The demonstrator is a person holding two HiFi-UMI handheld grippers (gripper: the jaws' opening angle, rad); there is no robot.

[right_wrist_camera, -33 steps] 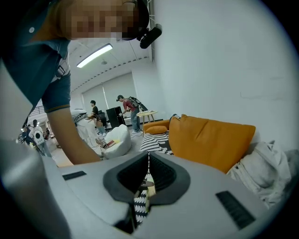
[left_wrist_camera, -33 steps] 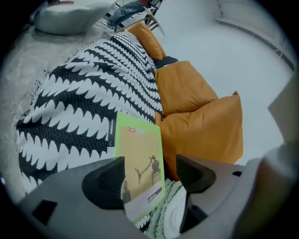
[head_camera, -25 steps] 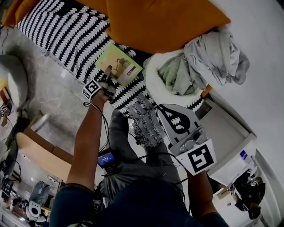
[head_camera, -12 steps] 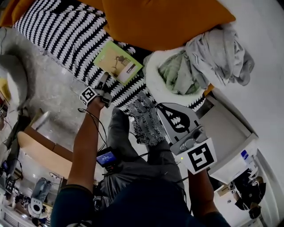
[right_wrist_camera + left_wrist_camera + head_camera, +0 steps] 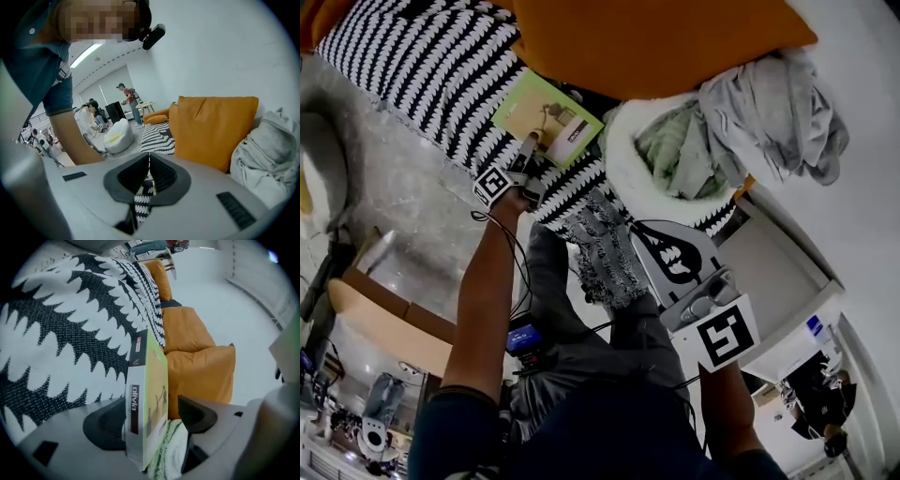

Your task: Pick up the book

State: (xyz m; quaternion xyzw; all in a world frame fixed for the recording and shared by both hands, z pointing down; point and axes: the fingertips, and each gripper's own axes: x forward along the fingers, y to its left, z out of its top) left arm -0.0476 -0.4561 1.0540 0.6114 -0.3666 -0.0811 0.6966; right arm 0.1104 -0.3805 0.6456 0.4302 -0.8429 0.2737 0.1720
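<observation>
Although both grippers show in the head view, only the left gripper [image 5: 530,152] is at the book [image 5: 547,119]. The book lies flat on the black-and-white blanket [image 5: 431,66], just below the orange cushion [image 5: 656,37]. Its long axis runs from upper left to lower right of the picture, and the left fingers come in roughly square across its near long edge. The right gripper [image 5: 670,255] hangs well apart, close to the person's body. From the left gripper view, the book [image 5: 147,380] stands edge-on inside the left gripper [image 5: 154,411], spine toward the camera and one cover facing each side. The fingers [image 5: 199,413] have just been opening and stand wide, the one beside the green cover plainly clear of it, so nothing is gripped yet. What the pickup seems to need next is a squeeze across the book's thickness, with the lower finger kept between the book and the blanket. From the right gripper view, the right gripper [image 5: 149,161] has its fingers pressed together. A sliver of black-and-white pattern shows in the slit beneath them, and I cannot tell whether that is pinched cloth or only seen through. The book is not in that view.
</observation>
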